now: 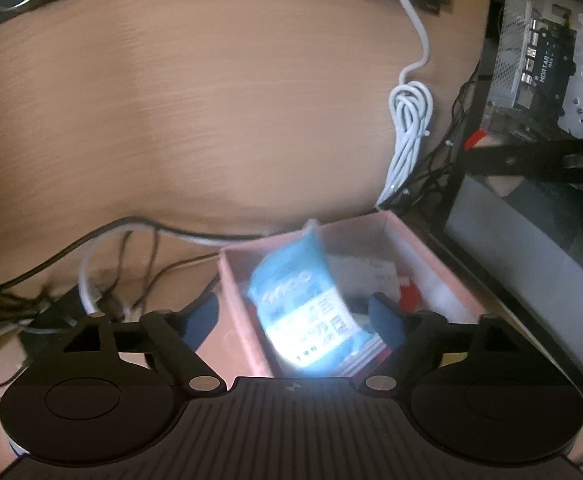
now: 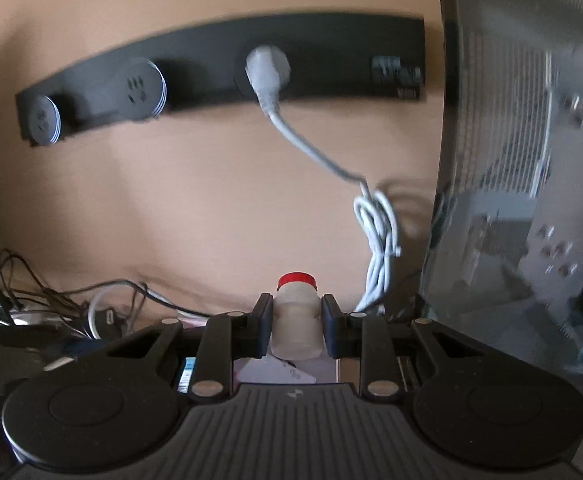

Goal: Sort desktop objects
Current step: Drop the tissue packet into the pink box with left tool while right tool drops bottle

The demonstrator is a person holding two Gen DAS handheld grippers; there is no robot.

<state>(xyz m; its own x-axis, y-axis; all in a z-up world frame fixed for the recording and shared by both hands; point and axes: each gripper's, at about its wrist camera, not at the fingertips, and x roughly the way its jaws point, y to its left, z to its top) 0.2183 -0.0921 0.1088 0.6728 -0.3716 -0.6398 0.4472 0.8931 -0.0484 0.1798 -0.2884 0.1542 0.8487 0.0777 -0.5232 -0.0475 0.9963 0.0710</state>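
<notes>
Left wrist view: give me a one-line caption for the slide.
Open left claw above the pink box, a blue packet between its fingers, white cable on the desk.

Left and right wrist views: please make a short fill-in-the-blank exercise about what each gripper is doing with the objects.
1. The right gripper is shut on a small bottle with a ____ cap.
2. The blue packet lies between the open jaws of the left gripper, over a ____ box.
3. A coiled ____ cable lies on the desk.

Missing words: red; pink; white
</notes>
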